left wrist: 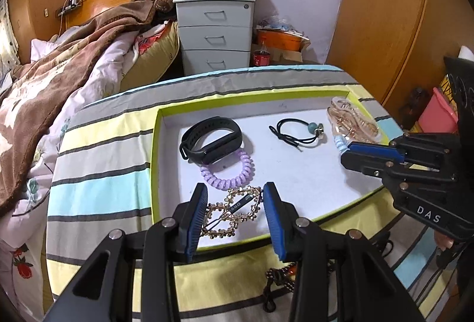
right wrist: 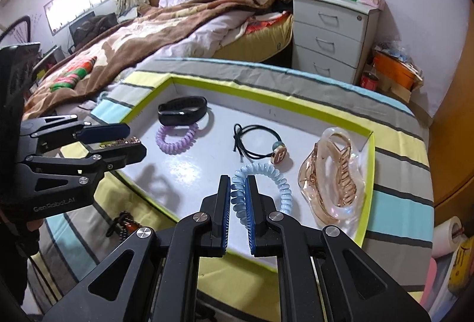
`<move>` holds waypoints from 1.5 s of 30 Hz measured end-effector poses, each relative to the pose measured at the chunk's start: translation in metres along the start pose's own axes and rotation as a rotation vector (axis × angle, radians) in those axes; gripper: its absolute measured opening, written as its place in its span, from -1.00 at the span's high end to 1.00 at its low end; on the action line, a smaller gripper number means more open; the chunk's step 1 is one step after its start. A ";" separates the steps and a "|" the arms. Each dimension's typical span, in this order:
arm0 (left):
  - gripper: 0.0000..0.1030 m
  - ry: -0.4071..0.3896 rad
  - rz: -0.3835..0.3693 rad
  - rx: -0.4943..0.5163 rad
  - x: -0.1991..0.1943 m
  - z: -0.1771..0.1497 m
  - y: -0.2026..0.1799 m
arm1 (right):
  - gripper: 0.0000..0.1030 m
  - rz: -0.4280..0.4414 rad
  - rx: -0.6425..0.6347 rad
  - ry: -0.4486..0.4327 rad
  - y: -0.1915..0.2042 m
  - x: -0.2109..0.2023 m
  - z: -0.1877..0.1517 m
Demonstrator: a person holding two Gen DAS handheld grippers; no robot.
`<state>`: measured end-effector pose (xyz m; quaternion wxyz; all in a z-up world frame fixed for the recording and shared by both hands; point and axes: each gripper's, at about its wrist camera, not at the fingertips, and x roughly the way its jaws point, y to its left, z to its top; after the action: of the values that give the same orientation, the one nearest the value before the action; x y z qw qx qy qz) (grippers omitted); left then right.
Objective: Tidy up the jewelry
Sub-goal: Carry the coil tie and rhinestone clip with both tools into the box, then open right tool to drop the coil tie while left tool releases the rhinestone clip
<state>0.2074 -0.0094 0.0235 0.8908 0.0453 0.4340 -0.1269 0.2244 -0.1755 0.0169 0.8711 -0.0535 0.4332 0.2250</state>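
A white tray with a lime-green rim (left wrist: 155,144) (right wrist: 266,96) sits on the striped cloth. In it lie a black fitness band (left wrist: 211,141) (right wrist: 182,113), a purple spiral hair tie (left wrist: 228,173) (right wrist: 177,141), a black elastic with a bead (left wrist: 296,132) (right wrist: 257,141) and a pink clear claw clip (left wrist: 355,120) (right wrist: 331,182). My left gripper (left wrist: 234,188) (right wrist: 134,141) is shut on a gold flower hair clip (left wrist: 234,209) (right wrist: 118,142) over the tray's near-left corner. My right gripper (right wrist: 238,179) (left wrist: 345,151) is shut on a light-blue spiral hair tie (right wrist: 275,182) (left wrist: 339,142) beside the claw clip.
A dark beaded cord (left wrist: 278,277) (right wrist: 124,224) lies on the cloth in front of the tray. A bed with a brown blanket (left wrist: 74,70) stands to the left, a white drawer unit (left wrist: 216,34) behind, and wooden wardrobe doors (left wrist: 385,25) to the right.
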 end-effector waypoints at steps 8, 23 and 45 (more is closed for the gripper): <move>0.21 0.026 0.013 0.006 0.015 0.001 -0.002 | 0.81 -0.003 -0.003 0.036 -0.003 0.014 0.001; 0.21 0.076 0.034 0.000 0.031 -0.002 0.000 | 0.81 -0.021 -0.008 0.060 -0.005 0.024 0.002; 0.13 0.093 0.019 -0.011 0.034 -0.001 -0.001 | 0.75 -0.023 0.004 0.085 -0.004 0.029 0.002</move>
<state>0.2268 -0.0162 -0.0040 0.8712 0.0505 0.4749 -0.1139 0.2428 -0.1687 -0.0047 0.8546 -0.0660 0.4696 0.2117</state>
